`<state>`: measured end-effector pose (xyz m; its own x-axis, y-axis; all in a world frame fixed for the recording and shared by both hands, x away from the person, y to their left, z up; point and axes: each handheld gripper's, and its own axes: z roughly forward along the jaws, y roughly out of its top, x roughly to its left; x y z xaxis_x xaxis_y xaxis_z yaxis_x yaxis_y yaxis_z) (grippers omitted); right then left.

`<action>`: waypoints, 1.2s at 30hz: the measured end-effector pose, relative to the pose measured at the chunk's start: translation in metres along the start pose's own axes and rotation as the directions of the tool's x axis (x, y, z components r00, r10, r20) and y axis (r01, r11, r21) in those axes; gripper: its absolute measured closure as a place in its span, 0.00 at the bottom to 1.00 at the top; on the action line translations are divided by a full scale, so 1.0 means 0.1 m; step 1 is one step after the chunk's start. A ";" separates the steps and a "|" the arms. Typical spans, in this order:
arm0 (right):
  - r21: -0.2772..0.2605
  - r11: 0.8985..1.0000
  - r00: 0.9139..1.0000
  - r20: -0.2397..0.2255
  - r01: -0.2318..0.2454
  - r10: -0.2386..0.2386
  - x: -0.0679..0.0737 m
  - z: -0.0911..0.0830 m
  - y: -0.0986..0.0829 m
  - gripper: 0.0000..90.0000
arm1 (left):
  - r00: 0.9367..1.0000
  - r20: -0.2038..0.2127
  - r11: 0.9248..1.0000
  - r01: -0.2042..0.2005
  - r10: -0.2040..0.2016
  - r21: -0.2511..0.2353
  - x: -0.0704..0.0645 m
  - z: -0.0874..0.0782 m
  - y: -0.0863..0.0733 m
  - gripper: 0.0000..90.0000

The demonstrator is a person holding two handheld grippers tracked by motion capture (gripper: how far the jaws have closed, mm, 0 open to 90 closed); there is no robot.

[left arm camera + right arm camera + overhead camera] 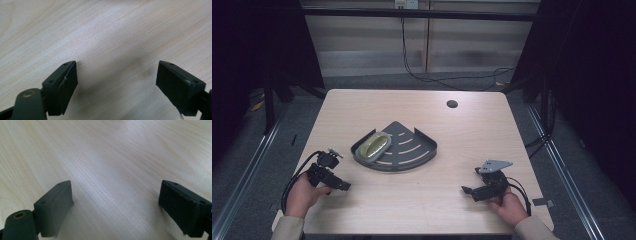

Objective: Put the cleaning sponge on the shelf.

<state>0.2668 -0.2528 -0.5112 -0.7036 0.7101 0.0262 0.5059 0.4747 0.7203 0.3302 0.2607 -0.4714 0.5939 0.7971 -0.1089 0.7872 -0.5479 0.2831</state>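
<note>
On the pale wooden desk (422, 200) before me, the largest thing is a dark grey quarter-round corner shelf tray (409, 147) with slots cut in its floor, lying flat near the middle. Its pointed corner faces away from me and its curved rim faces toward me. At the tray's left end sits an oval grey dish (362, 152) holding a yellowish bar of soap (374, 145); the dish rests partly on the tray and tilts over its left edge. Near the far right edge of the desk there is a small round cable hole (452, 104).

My left hand-held gripper (343, 186) lies low at the near left of the desk, well apart from the tray, its tips pointing right. Seen from the left gripper view, its jaws stand wide apart over bare wood, released with nothing between them. My right hand-held gripper (467, 191) rests at the near right, also well apart from the tray, its tips pointing left and its grey three-cornered plate on top. Seen from the right gripper view, its jaws are likewise spread wide over bare wood, gripping nothing.
</note>
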 end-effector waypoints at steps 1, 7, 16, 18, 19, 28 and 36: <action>0.000 1.000 1.000 0.000 0.000 0.000 0.00 0.00 0.00 0.13 | 1.000 -0.006 1.000 -0.001 0.001 -0.009 0.00 0.00 -0.01 0.19; 0.000 1.000 1.000 0.000 0.000 0.000 0.00 0.00 0.00 0.13 | 1.000 -0.016 1.000 -0.005 0.005 -0.010 0.02 0.02 -0.06 0.18; 0.000 1.000 1.000 0.000 -0.001 0.001 0.00 0.00 0.00 0.13 | 0.998 -0.049 0.998 -0.032 0.030 -0.045 0.00 0.04 -0.11 0.16; 0.000 1.000 1.000 0.000 0.000 0.000 0.00 0.00 0.00 0.13 | 0.998 -0.055 0.998 -0.039 0.037 -0.052 -0.01 0.04 -0.12 0.15; 0.000 1.000 1.000 0.001 0.000 0.000 0.00 0.00 0.00 0.13 | 0.998 -0.056 0.998 -0.039 0.036 -0.057 -0.01 0.05 -0.12 0.14; 0.000 1.000 1.000 0.001 -0.001 0.001 0.00 0.00 0.00 0.13 | 0.995 -0.071 0.992 -0.071 0.064 -0.105 -0.01 0.09 -0.19 0.05; 0.000 1.000 1.000 0.001 -0.001 0.001 0.00 0.00 0.00 0.13 | 0.996 -0.072 0.988 -0.066 0.056 -0.140 -0.01 0.11 -0.23 0.00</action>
<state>0.2667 -0.2527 -0.5111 -0.7027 0.7110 0.0268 0.5071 0.4740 0.7199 0.3131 0.2700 -0.4882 0.6236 0.7814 -0.0237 0.7155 -0.5583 0.4199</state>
